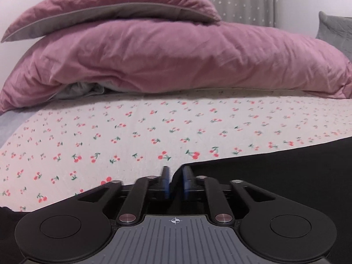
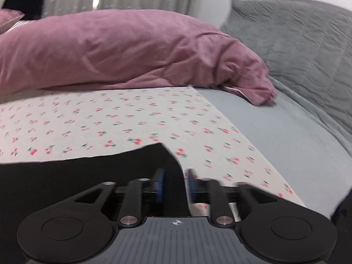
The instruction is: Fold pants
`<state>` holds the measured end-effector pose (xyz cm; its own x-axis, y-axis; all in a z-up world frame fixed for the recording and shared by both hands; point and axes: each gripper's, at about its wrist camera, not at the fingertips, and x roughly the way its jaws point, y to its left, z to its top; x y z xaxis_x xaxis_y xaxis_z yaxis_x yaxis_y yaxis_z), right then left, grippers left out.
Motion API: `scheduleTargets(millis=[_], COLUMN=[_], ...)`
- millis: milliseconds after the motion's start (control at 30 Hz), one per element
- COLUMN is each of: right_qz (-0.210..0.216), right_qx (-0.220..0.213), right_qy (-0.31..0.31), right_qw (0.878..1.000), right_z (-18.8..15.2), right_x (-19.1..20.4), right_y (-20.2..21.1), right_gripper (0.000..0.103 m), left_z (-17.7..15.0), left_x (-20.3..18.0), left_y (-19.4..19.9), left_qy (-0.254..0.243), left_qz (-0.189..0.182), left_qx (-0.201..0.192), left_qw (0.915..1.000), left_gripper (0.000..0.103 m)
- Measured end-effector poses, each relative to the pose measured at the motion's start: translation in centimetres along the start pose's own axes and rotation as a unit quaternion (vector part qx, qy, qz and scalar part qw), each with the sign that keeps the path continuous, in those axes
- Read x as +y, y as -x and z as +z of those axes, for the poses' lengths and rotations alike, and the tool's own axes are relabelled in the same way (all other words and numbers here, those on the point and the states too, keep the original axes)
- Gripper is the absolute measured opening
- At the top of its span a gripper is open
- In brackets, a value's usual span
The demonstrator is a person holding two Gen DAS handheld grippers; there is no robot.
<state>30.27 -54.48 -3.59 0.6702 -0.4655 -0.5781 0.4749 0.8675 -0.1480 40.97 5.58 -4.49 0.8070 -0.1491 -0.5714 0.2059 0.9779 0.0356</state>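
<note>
Left wrist view shows a wide bed sheet of white cloth printed with small red cherries (image 1: pixel 154 127), and everything else is placed against it. Heaped along its far edge is a bulky dusty-pink duvet (image 1: pixel 167 57), with a grey quilted blanket (image 1: pixel 336 30) just showing beyond the sheet's far right end. Over the sheet's near edge lie the black cloth pants (image 1: pixel 275 165), spreading from the middle of that edge out to the right. At the pants' left corner sits the left gripper (image 1: pixel 175 176), its blue-padded jaws a narrow gap apart; the corner's edge runs into that gap, but whether the pads press on it I cannot tell

Right wrist view has the same cherry sheet (image 2: pixel 110 121) with the pink duvet (image 2: pixel 114 50) behind it and the grey blanket (image 2: pixel 292 37) past its right side. Here the pants (image 2: pixel 72 176) cover the sheet's near left part, ending in a raised corner. The right gripper (image 2: pixel 175 181) stands at that corner, jaws moderately apart, black cloth between them and not visibly pinched
</note>
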Motion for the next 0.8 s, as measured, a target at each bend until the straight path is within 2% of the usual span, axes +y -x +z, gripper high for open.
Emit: scheduleTargets(millis=[67,133,200,300,400,433,467,533,667,733,800], right_qz=[0.018,0.019,0.016,0.019,0.035,0.042,0.044,0.040,-0.030,-0.056,-0.094], right_qx=[0.019,0.057,0.080,0.106,0.114,0.111,0.109,0.104,0.106,0.109,0.108], right_qy=[-0.034,-0.049,-0.047,-0.031,-0.029,-0.024,-0.016,0.008,0.061,0.078,0.093], right_qw=[0.999,0.997,0.996,0.994,0.992,0.993,0.993,0.994,0.992,0.989,0.985], right_z=[0.1,-0.2,-1.0,-2.8,-4.2,-4.4,-4.7,-5.0,-4.9,-4.9,-4.6], right_x=[-2.1,-3.9,-5.2,-5.8,-5.7,-5.4,-5.0,-4.0,-2.4,-1.6,-0.9], right_y=[0.6,1.2,1.9,3.1,3.8,4.0,4.3,4.8,4.9,4.8,5.2], right_gripper=[0.045,0.046,0.048,0.049,0.044,0.034,0.030,0.006,0.005,0.005,0.010], left_z=[0.1,0.0,-0.2,-0.9,-2.0,-2.5,-2.9,-4.0,-5.9,-6.4,-6.2], left_x=[-0.5,-1.5,-2.6,-4.1,-5.4,-5.8,-6.2,-6.9,-7.7,-7.4,-7.2], left_y=[1.4,3.0,4.2,6.2,7.8,8.1,8.2,8.1,7.7,7.8,7.8], left_qy=[-0.013,-0.035,-0.050,-0.055,-0.057,-0.058,-0.061,-0.071,-0.080,-0.074,-0.069], left_qz=[0.000,-0.002,-0.018,-0.056,-0.089,-0.099,-0.107,-0.111,-0.109,-0.108,-0.108], left_qx=[-0.008,-0.019,-0.014,-0.009,-0.009,-0.003,0.005,0.018,0.047,0.038,0.043], left_qw=[0.9999,0.9992,0.9985,0.9969,0.9943,0.9934,0.9924,0.9911,0.9897,0.9907,0.9909], left_gripper=[0.053,0.063,0.064,0.072,0.076,0.076,0.076,0.076,0.077,0.082,0.082])
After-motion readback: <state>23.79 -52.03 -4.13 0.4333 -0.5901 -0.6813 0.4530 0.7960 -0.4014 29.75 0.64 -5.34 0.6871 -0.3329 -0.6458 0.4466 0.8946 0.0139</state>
